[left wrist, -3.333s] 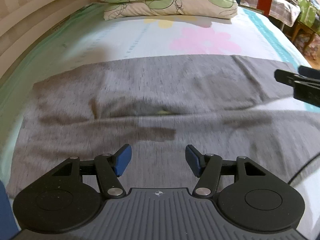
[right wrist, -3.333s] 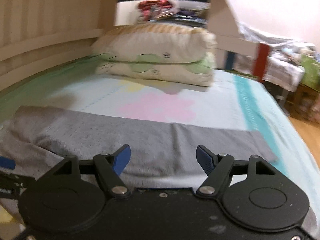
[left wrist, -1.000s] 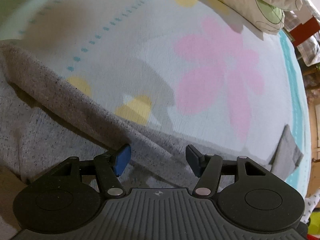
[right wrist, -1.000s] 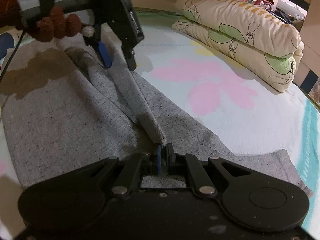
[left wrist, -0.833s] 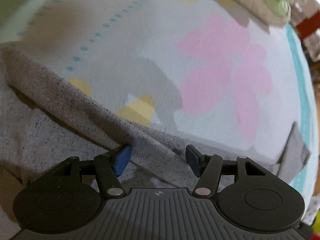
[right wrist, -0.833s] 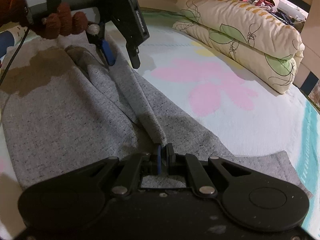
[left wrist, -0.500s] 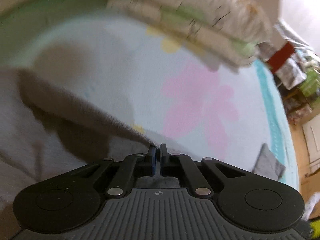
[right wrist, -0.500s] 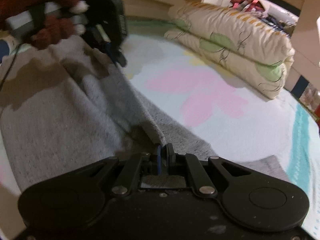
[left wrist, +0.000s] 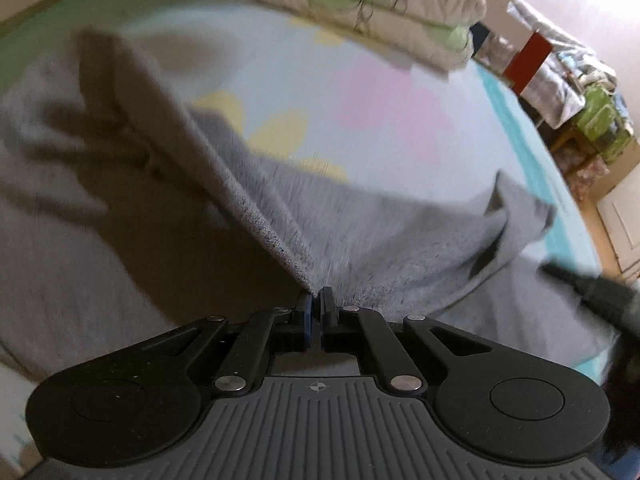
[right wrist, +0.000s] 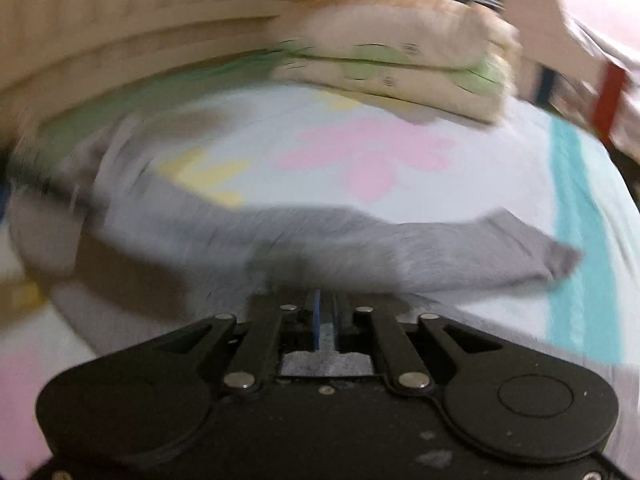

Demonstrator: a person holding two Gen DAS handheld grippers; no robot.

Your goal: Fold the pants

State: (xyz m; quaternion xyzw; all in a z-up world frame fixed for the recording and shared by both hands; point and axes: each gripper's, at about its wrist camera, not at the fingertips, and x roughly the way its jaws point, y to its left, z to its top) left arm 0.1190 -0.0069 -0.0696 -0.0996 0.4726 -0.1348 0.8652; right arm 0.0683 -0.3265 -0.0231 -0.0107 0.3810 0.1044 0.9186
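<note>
Grey pants point(left wrist: 360, 232) lie across the bed, partly lifted. My left gripper point(left wrist: 315, 306) is shut on the far edge of the pants, and a taut ridge of fabric runs from it up to the left. My right gripper point(right wrist: 326, 312) is shut on the pants point(right wrist: 360, 248) further along the same edge, with the leg end hanging to the right. The right gripper's dark body point(left wrist: 592, 284) shows blurred at the right of the left wrist view. Both views are motion-blurred.
The bed sheet point(left wrist: 380, 92) is pale blue with pink and yellow flowers and a teal stripe point(right wrist: 576, 216) at the right. Two stacked pillows point(right wrist: 400, 56) lie at the head. A wooden rail point(right wrist: 120, 24) runs along the left. Room clutter point(left wrist: 580, 92) stands beyond the bed's right side.
My left gripper closed on the pants' far edge. Both grippers then lifted and pulled that edge toward me, uncovering more sheet. The right gripper stayed shut throughout.
</note>
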